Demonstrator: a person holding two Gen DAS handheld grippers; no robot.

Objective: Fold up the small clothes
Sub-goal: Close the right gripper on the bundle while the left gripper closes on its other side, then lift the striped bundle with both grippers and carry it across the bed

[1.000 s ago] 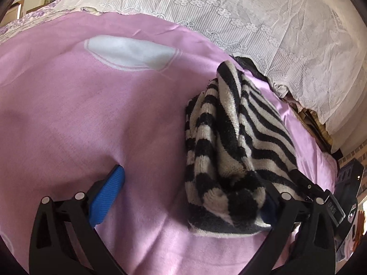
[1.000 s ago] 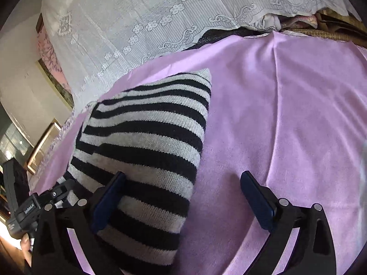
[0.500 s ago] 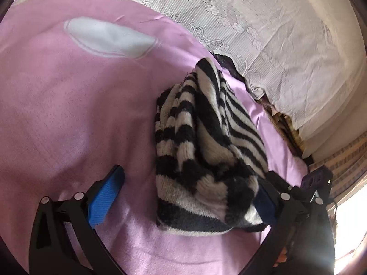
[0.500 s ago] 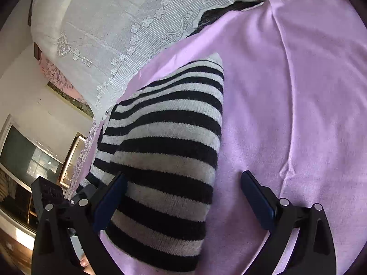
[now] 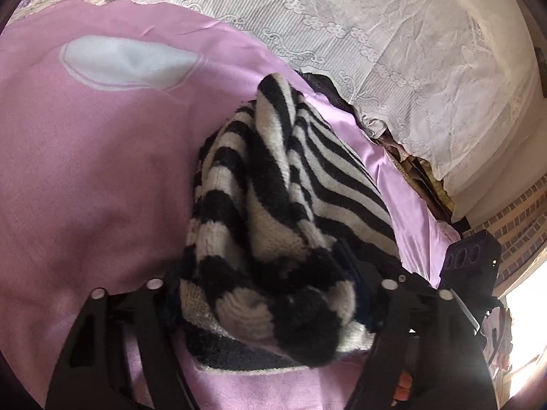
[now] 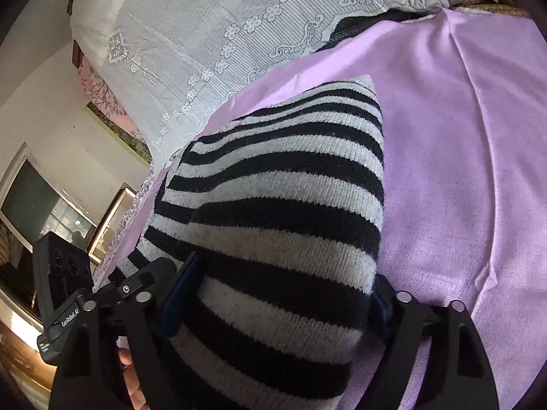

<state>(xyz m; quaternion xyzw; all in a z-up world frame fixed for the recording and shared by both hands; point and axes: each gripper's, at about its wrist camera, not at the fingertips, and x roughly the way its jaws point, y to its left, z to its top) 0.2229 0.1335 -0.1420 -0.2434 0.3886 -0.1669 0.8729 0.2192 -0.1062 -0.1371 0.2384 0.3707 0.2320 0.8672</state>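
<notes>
On the pink blanket [image 5: 102, 177] covering the bed lies the folded black-and-white striped knit garment [image 5: 273, 232], bunched into a thick bundle. Both tongs have just been closing with that garment between them. The left tongs [image 5: 270, 294] clamp its fuzzy near end, blue pads pressed into the bundle on either side. The right tongs [image 6: 273, 294] clamp the other end, pads buried against the knit at both edges. Seen from the right wrist, the left device [image 6: 65, 294] carries white lettering that reads "GenRobot.AI"; smaller print beneath it is too small to read. A white lace cover [image 5: 376, 34] lies beyond the blanket.
</notes>
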